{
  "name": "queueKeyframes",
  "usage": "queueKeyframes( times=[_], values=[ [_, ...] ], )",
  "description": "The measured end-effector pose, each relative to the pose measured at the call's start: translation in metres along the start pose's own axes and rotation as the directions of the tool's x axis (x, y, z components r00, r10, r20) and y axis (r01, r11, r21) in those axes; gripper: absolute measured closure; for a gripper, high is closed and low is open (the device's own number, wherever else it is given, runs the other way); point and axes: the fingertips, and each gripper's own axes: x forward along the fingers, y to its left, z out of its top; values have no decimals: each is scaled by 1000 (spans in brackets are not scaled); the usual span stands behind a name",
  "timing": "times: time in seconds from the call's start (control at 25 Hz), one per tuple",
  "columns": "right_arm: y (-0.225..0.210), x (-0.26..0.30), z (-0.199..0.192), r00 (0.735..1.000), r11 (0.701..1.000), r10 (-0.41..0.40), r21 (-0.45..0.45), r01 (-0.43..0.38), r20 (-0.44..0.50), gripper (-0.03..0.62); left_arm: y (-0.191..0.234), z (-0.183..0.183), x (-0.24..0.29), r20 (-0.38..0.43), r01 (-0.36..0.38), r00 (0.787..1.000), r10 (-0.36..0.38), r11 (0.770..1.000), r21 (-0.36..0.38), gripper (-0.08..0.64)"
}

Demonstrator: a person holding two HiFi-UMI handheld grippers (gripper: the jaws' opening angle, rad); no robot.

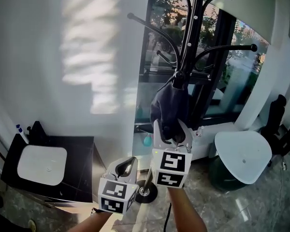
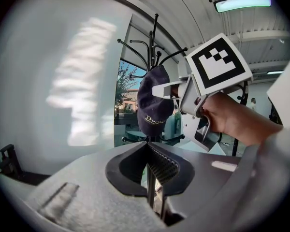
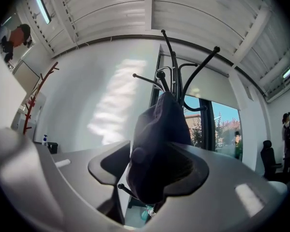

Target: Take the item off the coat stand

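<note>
A dark navy cap [image 1: 169, 108] hangs from a hook of the black coat stand [image 1: 191, 42], in front of the window. My right gripper [image 1: 171, 129] is raised to the cap's lower part, its jaws open on either side of it. In the right gripper view the cap [image 3: 162, 144] fills the gap between the spread jaws, below the stand's curved arms [image 3: 171, 57]. My left gripper [image 1: 126, 166] hangs lower and to the left, shut and holding nothing. From the left gripper view the cap [image 2: 154, 98] shows pale lettering on its front.
The stand's round base [image 1: 146, 192] rests on the glossy floor just beyond my grippers. A white round table [image 1: 241, 153] stands to the right, with a black chair [image 1: 275, 115] behind it. At the left is a black counter [image 1: 82, 149] with a white basin [image 1: 41, 163].
</note>
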Motion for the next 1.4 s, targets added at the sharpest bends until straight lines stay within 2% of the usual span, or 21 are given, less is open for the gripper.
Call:
queueKeyframes(
  times=[0.12,0.2,0.32,0.6,0.88,1.24,1.4],
  values=[
    [-8,5,-2,999,999,-32,-8,32,-8,437,3,2,0,0,10,1000,-10,1000,8,568],
    [-11,5,-4,999,999,-46,-24,46,-7,520,5,2,0,-3,12,1000,-12,1000,9,568],
    [-14,3,-2,999,997,-54,-62,55,5,558,4,1,0,-6,20,1000,-20,1000,5,568],
    [-15,-13,28,992,987,-63,-139,78,106,571,-3,0,-4,5,27,1000,-27,1000,1,568],
    [-4,-26,55,983,972,-25,-224,66,183,572,-7,2,-5,10,16,1000,-16,1000,2,568],
    [12,-53,95,959,963,15,-263,63,283,572,-6,6,-9,26,-8,1000,8,1000,-8,568],
    [22,-66,103,949,964,52,-264,34,310,572,-4,7,-11,29,-22,999,23,1000,-18,568]
  ],
)
